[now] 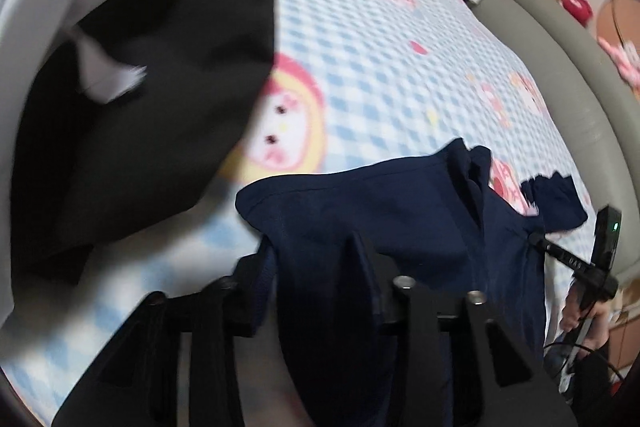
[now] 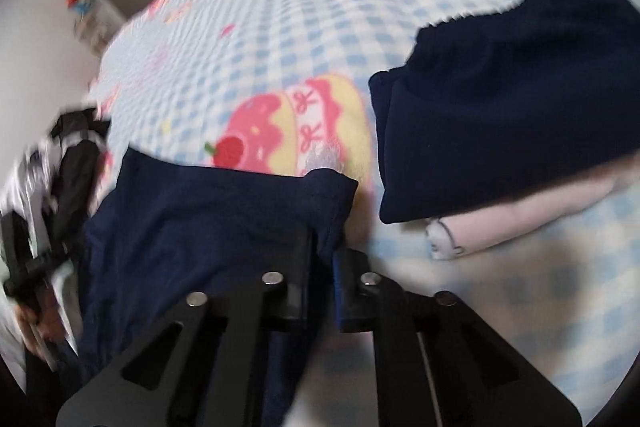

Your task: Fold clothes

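Two grippers, one navy garment stretched between them over the bed.

Left wrist view: left gripper [image 1: 316, 267] is pinching the near edge of the navy garment [image 1: 400, 219], cloth bunched between and over the fingers. The garment hangs just above the checked bedsheet [image 1: 380, 67]. A black garment [image 1: 152, 107] with white cloth on it lies beyond the navy garment, to its left, heavily blurred. The right gripper shows at the navy garment's far right edge, cut off by the frame.

Right wrist view: right gripper [image 2: 324, 259] is pressed together on a corner of the navy garment, which drapes away to the left. A folded stack [image 2: 500, 115], navy on top and pale pink under, sits on the bedsheet right of the held garment, well apart.

Step, as I judge it: garment lifted by two corners, mid-fold or being laid out. Next move calls for keeping tension even and lowering it flat onto the sheet.

Garment type and its lower half are hidden; motion blur everywhere.
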Tool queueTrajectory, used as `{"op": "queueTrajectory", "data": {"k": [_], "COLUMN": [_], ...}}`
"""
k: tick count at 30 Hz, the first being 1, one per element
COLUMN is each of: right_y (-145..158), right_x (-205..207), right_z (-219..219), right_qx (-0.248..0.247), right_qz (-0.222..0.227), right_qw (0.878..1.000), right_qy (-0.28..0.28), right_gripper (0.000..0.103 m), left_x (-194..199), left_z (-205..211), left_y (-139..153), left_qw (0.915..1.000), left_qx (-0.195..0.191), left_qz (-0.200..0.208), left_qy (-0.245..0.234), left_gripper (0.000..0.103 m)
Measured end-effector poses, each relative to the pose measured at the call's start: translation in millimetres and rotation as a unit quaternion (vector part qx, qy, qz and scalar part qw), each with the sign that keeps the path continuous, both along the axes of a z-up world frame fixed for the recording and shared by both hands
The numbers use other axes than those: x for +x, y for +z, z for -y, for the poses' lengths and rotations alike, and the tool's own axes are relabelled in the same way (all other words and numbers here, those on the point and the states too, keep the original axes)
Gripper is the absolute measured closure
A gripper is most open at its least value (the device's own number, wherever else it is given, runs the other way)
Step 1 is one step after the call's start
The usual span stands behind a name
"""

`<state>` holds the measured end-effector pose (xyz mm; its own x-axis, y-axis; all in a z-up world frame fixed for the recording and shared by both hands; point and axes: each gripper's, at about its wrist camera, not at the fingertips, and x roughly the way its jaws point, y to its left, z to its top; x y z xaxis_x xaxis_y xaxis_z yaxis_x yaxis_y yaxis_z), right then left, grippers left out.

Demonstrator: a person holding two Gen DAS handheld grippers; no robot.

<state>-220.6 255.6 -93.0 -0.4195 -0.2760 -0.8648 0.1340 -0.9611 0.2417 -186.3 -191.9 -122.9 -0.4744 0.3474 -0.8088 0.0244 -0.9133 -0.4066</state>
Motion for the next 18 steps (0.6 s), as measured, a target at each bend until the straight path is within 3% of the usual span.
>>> {"op": "queueTrajectory", "data": {"k": [2,6,10,12,14,18], "right_y": [7,30,25,30,45,82], "right_x": [1,11,13,21,30,43], "right_z": [3,2,-3,-4,-3,7], "right_qx": [0.017,0.051,0.066,0.077,0.093,0.102], "right_qz": [-0.007,-0.048,-0.035,-0.039,-0.061,-0.111], "right_qw": [1.0,0.998,0.997,0.996,0.994,0.988], "right_qy": [0.013,-0.007,-0.009,-0.01,-0.02,-0.027], "right_gripper": [0.1,0.101,0.1,0.094,0.082,0.078], "left_x": [-1,-1,-4,0,1,0], "left_z": [-10,-11,-11,-3,-1,6], "left_y": [6,19,18,14,10,5], "left_qw": [0.9999,0.9994,0.9996,0.9998,0.9998,0.9995], "left_qx": [-0.01,-0.014,-0.02,-0.009,-0.007,-0.005], "left_qz": [-0.006,-0.026,-0.022,-0.017,-0.014,-0.021], "left_qy": [-0.005,-0.015,-0.003,0.001,0.007,0.021], "left_gripper": [0.077,0.078,0.077,0.074,0.073,0.068]}}
